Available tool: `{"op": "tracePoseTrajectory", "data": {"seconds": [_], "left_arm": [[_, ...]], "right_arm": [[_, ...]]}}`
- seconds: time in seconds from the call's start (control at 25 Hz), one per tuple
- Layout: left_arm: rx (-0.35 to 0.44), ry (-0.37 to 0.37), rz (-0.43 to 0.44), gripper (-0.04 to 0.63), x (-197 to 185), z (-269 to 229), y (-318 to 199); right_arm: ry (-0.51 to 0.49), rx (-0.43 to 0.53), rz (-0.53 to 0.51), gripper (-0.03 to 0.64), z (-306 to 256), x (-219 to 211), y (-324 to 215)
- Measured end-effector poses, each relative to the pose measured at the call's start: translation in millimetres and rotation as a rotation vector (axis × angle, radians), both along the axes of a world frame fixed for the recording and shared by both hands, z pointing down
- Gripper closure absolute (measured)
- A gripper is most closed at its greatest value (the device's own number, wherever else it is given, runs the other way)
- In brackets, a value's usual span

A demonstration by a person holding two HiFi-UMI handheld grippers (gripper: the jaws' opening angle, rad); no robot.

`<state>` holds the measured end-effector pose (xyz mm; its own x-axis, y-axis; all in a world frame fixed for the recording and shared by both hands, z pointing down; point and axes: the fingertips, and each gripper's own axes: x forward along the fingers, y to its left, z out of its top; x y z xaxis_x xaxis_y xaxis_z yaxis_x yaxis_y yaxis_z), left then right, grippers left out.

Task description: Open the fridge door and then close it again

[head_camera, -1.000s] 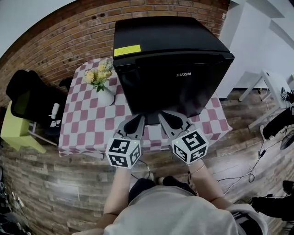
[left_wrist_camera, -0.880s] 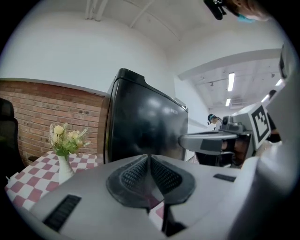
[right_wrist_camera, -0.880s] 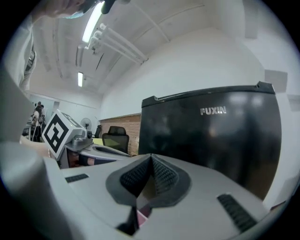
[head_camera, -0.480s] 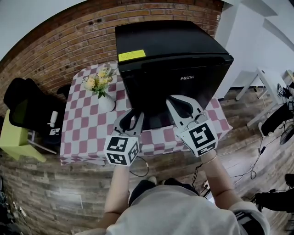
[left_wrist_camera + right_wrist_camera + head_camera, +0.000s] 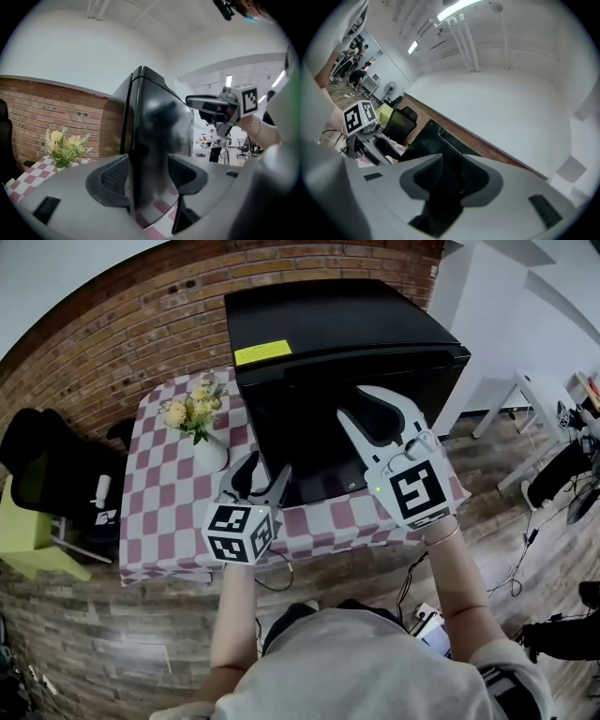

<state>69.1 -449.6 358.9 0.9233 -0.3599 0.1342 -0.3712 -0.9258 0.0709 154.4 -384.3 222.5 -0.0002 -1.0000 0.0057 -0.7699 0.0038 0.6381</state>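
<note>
Brick wall (image 5: 112, 343) behind, wood-plank floor (image 5: 112, 615) underneath. Black fridge (image 5: 328, 320) sits on the table (image 5: 159, 512), which has a red-and-white check cloth. A yellow label (image 5: 262, 352) is on the fridge top near its front left corner. The door (image 5: 319, 442) looks shut, flush with the fridge body.

A vase (image 5: 208, 451) of yellow and white flowers stands just left of the fridge on the same table, not touching it. A black chair (image 5: 47, 465) is well left of the fridge, off the table.

Status of the left tongs (image 5: 267, 465):
- They are low, at the fridge's front lower left corner.
- The jaws are spread wide and have just been opening.
- In the left gripper view the fridge's front left vertical edge lines up in the gap, but the pads aren't pressing on it.
- Can't tell whether the tips touch the fridge.

Status of the right tongs (image 5: 352, 401):
- They are higher up, in front of the fridge door's upper half and pointing at it.
- The jaws are partly spread and have just been opening.
- In the right gripper view only the dark fridge shows through the gap, with nothing pinched.
- Can't tell whether they contact the door.
</note>
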Motion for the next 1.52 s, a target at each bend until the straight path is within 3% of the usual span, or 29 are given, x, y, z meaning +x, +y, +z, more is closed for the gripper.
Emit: {"op": "tracePoseTrajectory", "data": {"seconds": [0.32, 0.6, 0.76, 0.92, 1.52], "left_arm": [[-0.006, 0.009, 0.028, 0.341, 6.6, -0.1, -11.4], [0.013, -0.030, 0.062, 0.342, 10.3, 6.8, -17.8], [0.020, -0.041, 0.068, 0.342, 11.9, 8.7, -23.0], [0.013, -0.045, 0.087, 0.367, 13.5, 12.5, -24.8], [0.036, -0.054, 0.149, 0.391, 12.5, 12.1, -24.5]], "right_arm": [[0.183, -0.055, -0.021, 0.369, -14.7, 2.6, -16.3], [0.316, -0.211, -0.106, 0.360, 6.5, -6.2, -28.6], [0.406, -0.246, -0.099, 0.366, 10.4, -3.4, -33.2], [0.388, -0.249, -0.110, 0.399, 11.2, -4.3, -35.5], [0.374, -0.254, -0.060, 0.402, 10.2, -3.0, -35.9]]}}
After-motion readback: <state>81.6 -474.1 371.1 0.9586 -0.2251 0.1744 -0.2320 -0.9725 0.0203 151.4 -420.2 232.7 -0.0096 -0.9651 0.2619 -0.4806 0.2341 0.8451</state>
